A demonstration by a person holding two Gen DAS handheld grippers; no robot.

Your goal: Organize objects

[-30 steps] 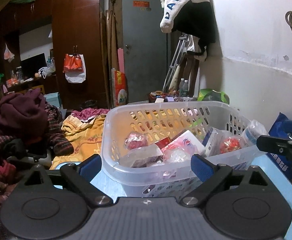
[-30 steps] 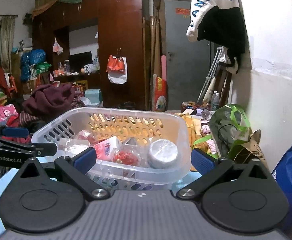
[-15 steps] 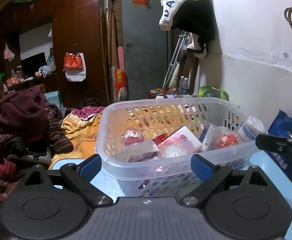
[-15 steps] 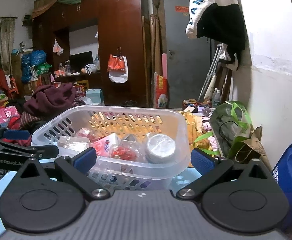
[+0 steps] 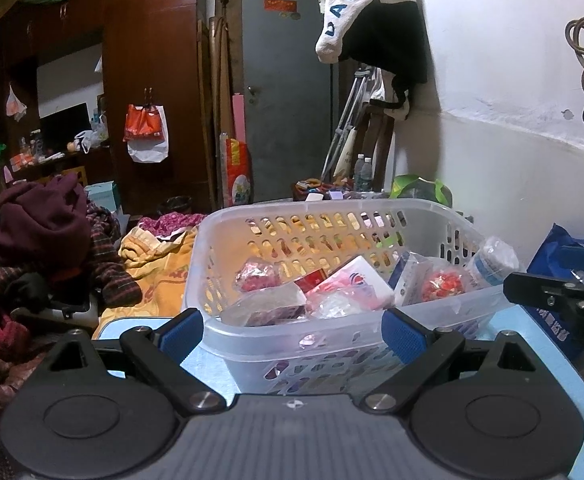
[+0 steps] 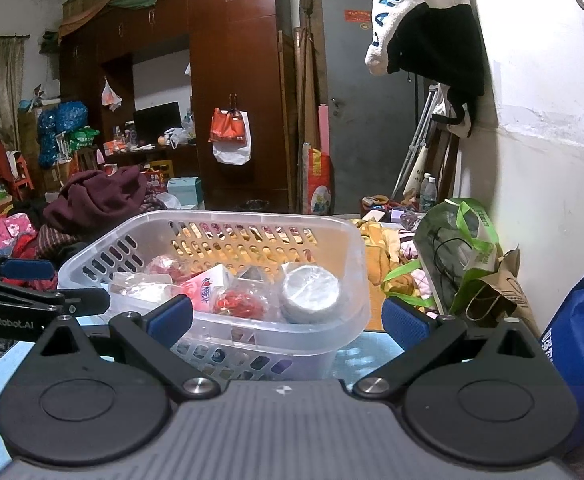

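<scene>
Filled basket [image 5: 331, 344] (translucent), left gripper [image 5: 292, 332] spread wide

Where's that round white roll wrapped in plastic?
In the right wrist view, the roll lies in the basket's right end, beside a red packet.

My room is dim and warm-toned, brightest on the white wall [image 5: 523, 92] at the right of both views, where light falls from the upper right. The wardrobe [image 6: 228, 80] shows small glare spots. Fisheye bending curves the edges; my nearest gripper parts look soft.
</scene>
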